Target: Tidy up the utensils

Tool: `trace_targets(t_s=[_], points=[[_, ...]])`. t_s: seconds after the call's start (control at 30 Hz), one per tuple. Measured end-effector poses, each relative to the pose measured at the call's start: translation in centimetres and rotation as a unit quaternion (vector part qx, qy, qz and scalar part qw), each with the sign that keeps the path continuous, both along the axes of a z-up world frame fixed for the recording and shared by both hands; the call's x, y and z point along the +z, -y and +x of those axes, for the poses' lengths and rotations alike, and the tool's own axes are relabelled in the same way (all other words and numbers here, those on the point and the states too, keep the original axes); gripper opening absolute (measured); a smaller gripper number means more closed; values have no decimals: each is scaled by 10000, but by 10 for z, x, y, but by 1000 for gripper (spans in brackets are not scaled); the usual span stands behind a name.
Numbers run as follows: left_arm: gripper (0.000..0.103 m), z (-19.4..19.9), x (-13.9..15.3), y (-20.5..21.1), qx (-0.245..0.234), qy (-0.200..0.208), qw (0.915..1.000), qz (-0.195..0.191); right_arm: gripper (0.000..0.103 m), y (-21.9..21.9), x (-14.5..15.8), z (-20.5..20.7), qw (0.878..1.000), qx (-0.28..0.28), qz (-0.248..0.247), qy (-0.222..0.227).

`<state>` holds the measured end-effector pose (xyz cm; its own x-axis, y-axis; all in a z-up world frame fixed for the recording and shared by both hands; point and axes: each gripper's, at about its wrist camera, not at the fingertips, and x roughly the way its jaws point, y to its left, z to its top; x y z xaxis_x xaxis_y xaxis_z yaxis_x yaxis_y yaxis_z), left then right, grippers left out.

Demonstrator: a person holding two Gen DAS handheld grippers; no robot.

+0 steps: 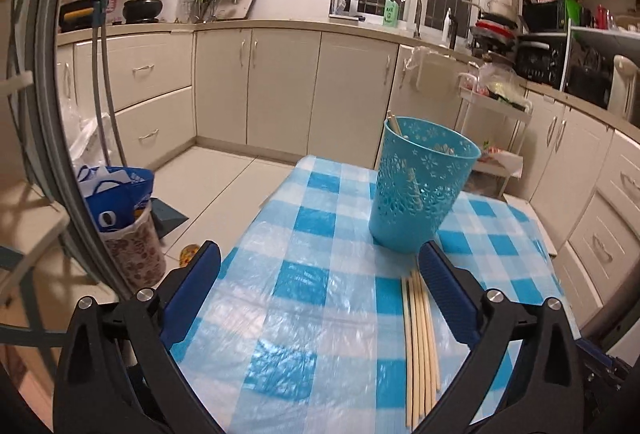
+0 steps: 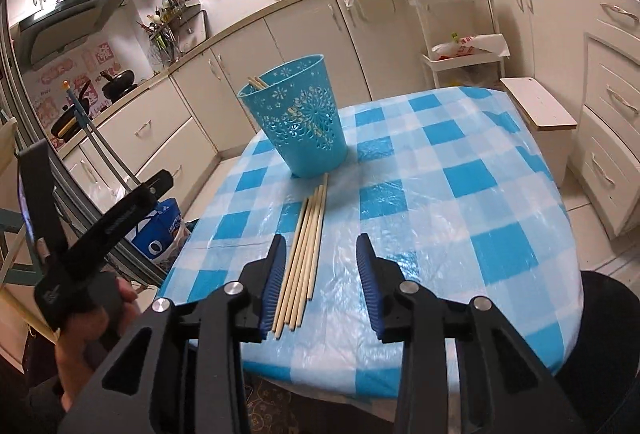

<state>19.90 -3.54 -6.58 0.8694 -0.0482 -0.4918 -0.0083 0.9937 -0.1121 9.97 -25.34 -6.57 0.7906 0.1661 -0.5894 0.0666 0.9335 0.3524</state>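
Note:
A teal cut-out plastic holder (image 1: 420,189) (image 2: 298,117) stands upright on the blue-checked tablecloth (image 1: 304,286) (image 2: 452,193), with a few chopsticks (image 1: 394,123) (image 2: 258,82) leaning inside it. Several pale wooden chopsticks (image 1: 420,338) (image 2: 304,254) lie side by side on the cloth just in front of the holder. My left gripper (image 1: 320,262) is open wide above the cloth, its right finger beside the bundle, nothing between the pads. My right gripper (image 2: 322,254) is open partway, the bundle lying just inside its left finger (image 2: 276,274), with no pad pressing on it.
The table edge (image 2: 360,374) is close below the right gripper. A person's hand (image 2: 88,334) holds the left gripper's handle at lower left. A patterned bin with a blue bag (image 1: 128,218), a white cart (image 2: 460,33) and kitchen cabinets (image 1: 280,89) surround the table.

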Motion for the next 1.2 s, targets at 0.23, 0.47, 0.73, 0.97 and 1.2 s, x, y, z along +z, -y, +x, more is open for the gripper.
trace_targets(t_s=[0.23, 0.47, 0.73, 0.97, 1.2], points=[[95, -23, 12, -5, -87, -152, 9996, 220, 39, -9, 6, -12, 9999, 40, -5, 157], [95, -27, 5, -15, -13, -328, 9995, 45, 39, -12, 12, -18, 9994, 23, -157, 305], [95, -28, 0, -23, 30, -406, 9992, 23, 36, -16, -18, 7, 9996, 118, -199, -183], [95, -22, -11, -38, 188, -467, 9987, -89, 28, -22, -58, 63, 9964, 251, -377, -717], [95, -8, -33, -42, 185, -756, 9969, -143, 28, -29, -74, 113, 9927, 260, -626, -997]])
